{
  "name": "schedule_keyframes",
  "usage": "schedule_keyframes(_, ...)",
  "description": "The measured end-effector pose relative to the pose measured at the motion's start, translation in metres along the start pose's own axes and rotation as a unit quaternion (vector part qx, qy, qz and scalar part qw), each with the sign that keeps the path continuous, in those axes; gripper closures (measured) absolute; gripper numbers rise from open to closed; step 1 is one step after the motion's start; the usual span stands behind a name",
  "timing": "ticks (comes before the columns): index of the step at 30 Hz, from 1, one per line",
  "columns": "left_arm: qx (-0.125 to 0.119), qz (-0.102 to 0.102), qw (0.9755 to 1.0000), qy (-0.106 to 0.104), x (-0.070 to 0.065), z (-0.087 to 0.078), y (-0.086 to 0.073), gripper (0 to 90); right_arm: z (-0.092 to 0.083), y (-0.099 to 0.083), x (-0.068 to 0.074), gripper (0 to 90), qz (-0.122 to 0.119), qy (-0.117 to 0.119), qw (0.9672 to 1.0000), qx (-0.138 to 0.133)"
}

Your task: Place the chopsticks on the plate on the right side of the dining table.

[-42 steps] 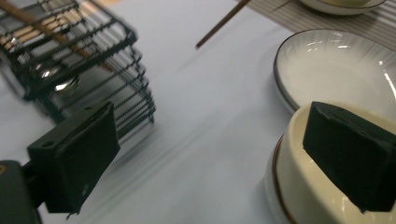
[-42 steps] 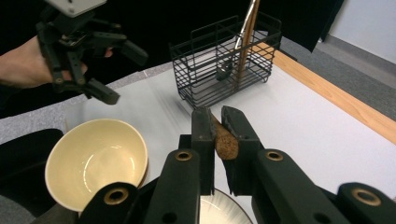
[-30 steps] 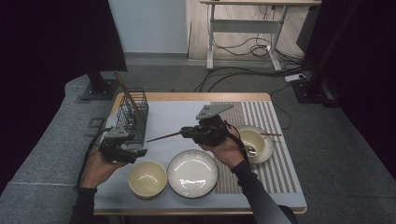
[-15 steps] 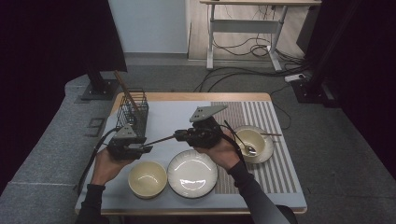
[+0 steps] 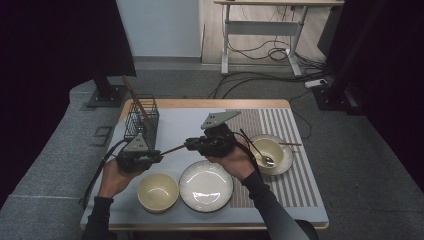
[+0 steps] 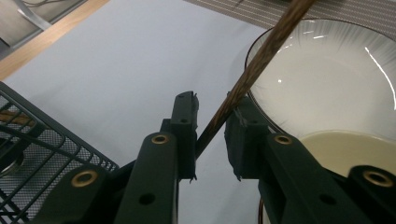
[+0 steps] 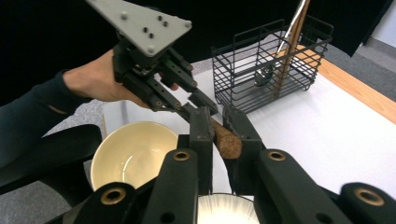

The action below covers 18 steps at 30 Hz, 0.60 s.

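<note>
Both grippers are holding one wooden stick (image 5: pixel 172 148) above the bench (image 5: pixel 175 120): the right gripper (image 7: pixel 219 122) is clamping its thick end. The left gripper (image 6: pixel 210 128) has just been closing its fingers (image 6: pixel 184 133) narrowly around the thin end; a premature release risks dropping it onto the plate (image 5: pixel 206 186).

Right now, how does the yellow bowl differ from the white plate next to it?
The yellow bowl is cream-yellow, deeper and smaller across; the white plate is shallow, wider and has fine ribbing around its rim. The bowl sits below the left gripper, the plate below the right gripper. Both are round, empty and upright on the grey mat.
</note>
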<state>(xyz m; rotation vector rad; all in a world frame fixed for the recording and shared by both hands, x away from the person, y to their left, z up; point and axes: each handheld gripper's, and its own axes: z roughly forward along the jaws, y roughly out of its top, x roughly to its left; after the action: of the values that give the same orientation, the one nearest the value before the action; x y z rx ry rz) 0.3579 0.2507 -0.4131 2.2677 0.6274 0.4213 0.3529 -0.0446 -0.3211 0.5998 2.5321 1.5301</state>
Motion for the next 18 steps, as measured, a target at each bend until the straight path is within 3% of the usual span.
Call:
schedule_keyframes(5, 0.010, 0.017, 0.9998, 0.006, -0.002, -0.001, 0.001, 76.8, 0.001, -0.002, -0.007, 78.8, 0.008, -0.007, 0.9999, 0.002)
schedule_keyframes(18, 0.014, 0.057, 0.9983, -0.005, -0.006, 0.000, -0.001, 82.6, 0.006, -0.004, -0.025, 72.5, 0.038, -0.020, 0.9991, -0.002)
